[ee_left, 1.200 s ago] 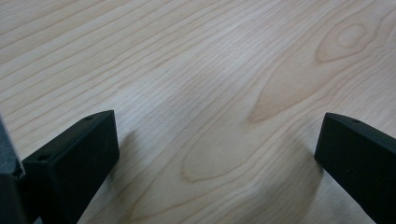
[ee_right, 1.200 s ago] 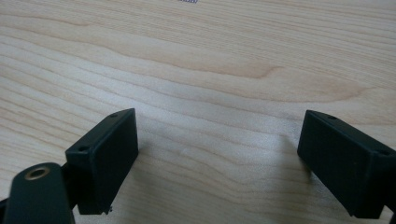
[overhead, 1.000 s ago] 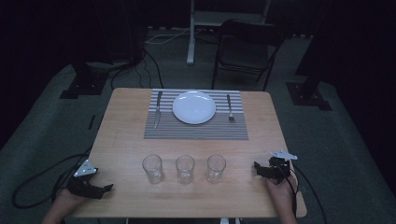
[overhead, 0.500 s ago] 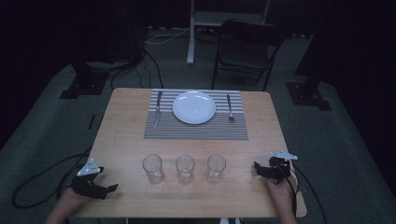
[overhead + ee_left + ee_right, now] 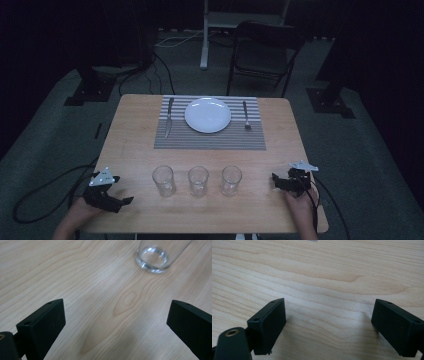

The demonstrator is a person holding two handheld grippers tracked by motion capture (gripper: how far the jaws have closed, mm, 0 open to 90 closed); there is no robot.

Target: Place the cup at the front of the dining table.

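Left hand-held gripper: released, empty, now shifted toward 3 o'clock, nearer the left glass; likely the approach to a grasp. Right hand-held gripper: released, unmoved. Three glasses stand in a row at the surface's 6 o'clock edge.

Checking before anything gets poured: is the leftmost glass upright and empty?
Upright and apparently empty: the leftmost glass stands rim up on the table, and the left gripper view shows bare wood through its clear base.
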